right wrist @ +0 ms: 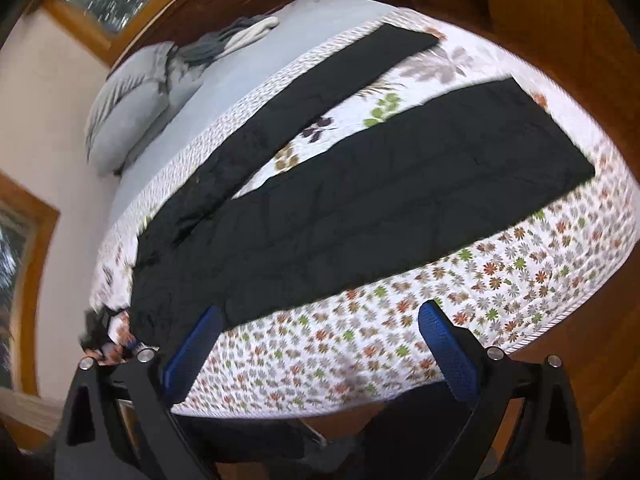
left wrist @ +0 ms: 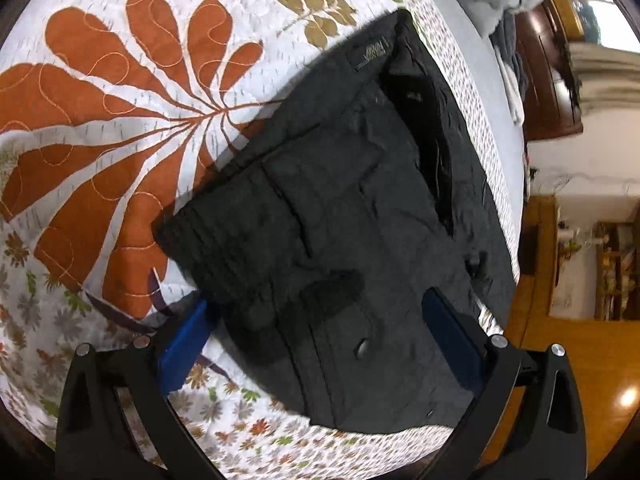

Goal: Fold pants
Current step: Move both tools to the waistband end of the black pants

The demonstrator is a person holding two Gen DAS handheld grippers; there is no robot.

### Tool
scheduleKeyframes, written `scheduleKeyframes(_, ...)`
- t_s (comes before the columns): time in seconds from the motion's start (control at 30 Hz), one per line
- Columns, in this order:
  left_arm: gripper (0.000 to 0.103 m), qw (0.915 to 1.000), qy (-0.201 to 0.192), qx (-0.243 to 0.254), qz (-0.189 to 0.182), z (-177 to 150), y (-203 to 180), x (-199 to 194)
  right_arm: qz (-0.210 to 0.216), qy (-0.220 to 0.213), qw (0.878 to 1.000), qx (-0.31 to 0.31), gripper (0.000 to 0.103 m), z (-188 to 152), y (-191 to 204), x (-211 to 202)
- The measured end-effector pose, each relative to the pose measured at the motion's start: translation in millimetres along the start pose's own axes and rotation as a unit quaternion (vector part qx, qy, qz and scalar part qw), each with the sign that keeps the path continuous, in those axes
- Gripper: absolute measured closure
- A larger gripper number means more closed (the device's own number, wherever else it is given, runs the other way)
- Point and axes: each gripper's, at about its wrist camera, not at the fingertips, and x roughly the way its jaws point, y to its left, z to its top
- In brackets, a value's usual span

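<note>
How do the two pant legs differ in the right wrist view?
The near pant leg looks wider and longer, its hem close to the quilt's flower-print border. The far pant leg looks narrower and lies along the quilt's far striped edge, angled away so patterned quilt shows between them. Both are black, flat and unfolded, joining toward the waist at left.

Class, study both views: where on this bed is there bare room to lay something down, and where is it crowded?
Free: the flowered quilt strip between the near trouser leg and the bed edge; the wedge between both legs; the orange leaf patch beside the waistband. Crowded: the pillow and bundled clothes at the far end.
</note>
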Motion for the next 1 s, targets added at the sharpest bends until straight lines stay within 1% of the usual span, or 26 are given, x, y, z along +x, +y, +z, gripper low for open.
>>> scheduleKeyframes(0.03, 0.003, 1.0, -0.002, -0.001, 0.0, 0.0, -0.5, 0.6, 0.022, -0.001, 0.999, 0.04, 0.004, 8.4, -27.9, 3.6)
scheduleKeyframes(0.1, 0.004, 0.9999, -0.008, 0.006, 0.002, -4.8, 0.9, -1.8, 0.046, -0.009, 0.993, 0.107, 0.004, 20.2, -76.3, 8.8)
scheduleKeyframes(0.13, 0.004, 0.9998, -0.009, 0.015, 0.008, -6.5, -1.0, -2.2, 0.046, -0.017, 0.989, 0.141, 0.004, 27.8, -104.4, 10.5)
scheduleKeyframes(0.17, 0.009, 0.9993, -0.01, 0.029, 0.02, -9.2, -5.1, -1.4, 0.047, -0.025, 0.985, 0.165, 0.004, 32.9, -124.1, 10.7)
scheduleKeyframes(0.2, 0.013, 0.9987, -0.011, 0.039, 0.031, -13.2, -7.3, -2.3, 0.057, -0.041, 0.977, 0.2, 0.004, 40.1, -152.3, 9.7)
scheduleKeyframes(0.23, 0.014, 0.9979, -0.013, 0.047, 0.043, -14.6, -9.6, -0.9, 0.072, -0.057, 0.968, 0.232, 0.004, 46.4, -176.2, 8.7)
scheduleKeyframes(0.33, 0.015, 0.9967, -0.021, 0.052, 0.058, -15.0, -10.0, 3.3, 0.112, -0.085, 0.945, 0.294, 0.004, 59.1, -223.3, 9.4)
scheduleKeyframes(0.37, 0.015, 0.9967, -0.023, 0.05, 0.06, -14.9, -10.3, 3.4, 0.111, -0.094, 0.937, 0.317, 0.003, 62.7, -241.2, 10.6)
scheduleKeyframes(0.43, 0.006, 0.9971, -0.029, 0.043, 0.055, -14.3, -12.2, 4.3, 0.131, -0.114, 0.925, 0.337, 0.003, 66.8, -262.3, 11.8)
scheduleKeyframes(0.47, 0.003, 0.9975, -0.035, 0.036, 0.049, -15.2, -12.4, 4.8, 0.138, -0.122, 0.923, 0.338, 0.003, 66.5, -268.8, 11.8)
scheduleKeyframes(0.53, 0.003, 0.9969, -0.049, 0.018, 0.059, -16.6, -10.7, 6.0, 0.154, -0.134, 0.919, 0.338, 0.003, 71.3, -275.7, 13.7)
scheduleKeyframes(0.57, 0.003, 0.9965, -0.053, 0.013, 0.063, -15.3, -11.2, 7.6, 0.164, -0.14, 0.916, 0.337, 0.007, 73.7, -277.4, 14.4)
scheduleKeyframes(0.63, 0.003, 0.9954, -0.06, 0.005, 0.074, -16.1, -14.0, 9.5, 0.183, -0.142, 0.912, 0.338, 0.008, 81.1, -282.2, 20.1)
scheduleKeyframes(0.73, 0.003, 0.994, -0.063, 0.014, 0.089, -20.1, -18.4, 9.9, 0.186, -0.14, 0.91, 0.342, 0.011, 85.6, -283.5, 32.3)
scheduleKeyframes(0.77, 0.004, 0.9936, -0.063, 0.018, 0.092, -20.4, -19.6, 9.1, 0.185, -0.141, 0.911, 0.339, 0.015, 85.2, -282.1, 32.4)
scheduleKeyframes(0.8, 0.01, 0.9927, -0.066, 0.02, 0.098, -21.0, -19.6, 7.4, 0.186, -0.142, 0.912, 0.336, 0.02, 86.8, -280.4, 34.0)
scheduleKeyframes(0.83, 0.015, 0.9907, -0.071, 0.017, 0.115, -22.7, -19.4, 6.2, 0.188, -0.138, 0.912, 0.337, 0.037, 88.5, -282.4, 35.5)
scheduleKeyframes(0.87, 0.029, 0.9888, -0.075, 0.014, 0.129, -23.1, -18.8, 4.6, 0.187, -0.135, 0.912, 0.34, 0.053, 90.0, -277.7, 38.7)
scheduleKeyframes(0.9, 0.037, 0.9871, -0.079, 0.005, 0.139, -24.0, -16.3, 1.9, 0.184, -0.132, 0.912, 0.343, 0.06, 89.6, -278.0, 40.7)
scheduleKeyframes(0.93, 0.041, 0.9869, -0.082, -0.002, 0.139, -24.6, -14.2, -0.4, 0.177, -0.13, 0.912, 0.345, 0.066, 88.9, -278.8, 42.3)
scheduleKeyframes(0.97, 0.047, 0.9869, -0.084, -0.012, 0.137, -25.1, -10.6, -3.6, 0.171, -0.131, 0.912, 0.349, 0.066, 86.5, -280.4, 42.1)
scheduleKeyframes(1.0, 0.049, 0.9874, -0.086, -0.016, 0.132, -25.4, -8.1, -5.3, 0.158, -0.131, 0.912, 0.354, 0.067, 84.6, -281.5, 41.4)
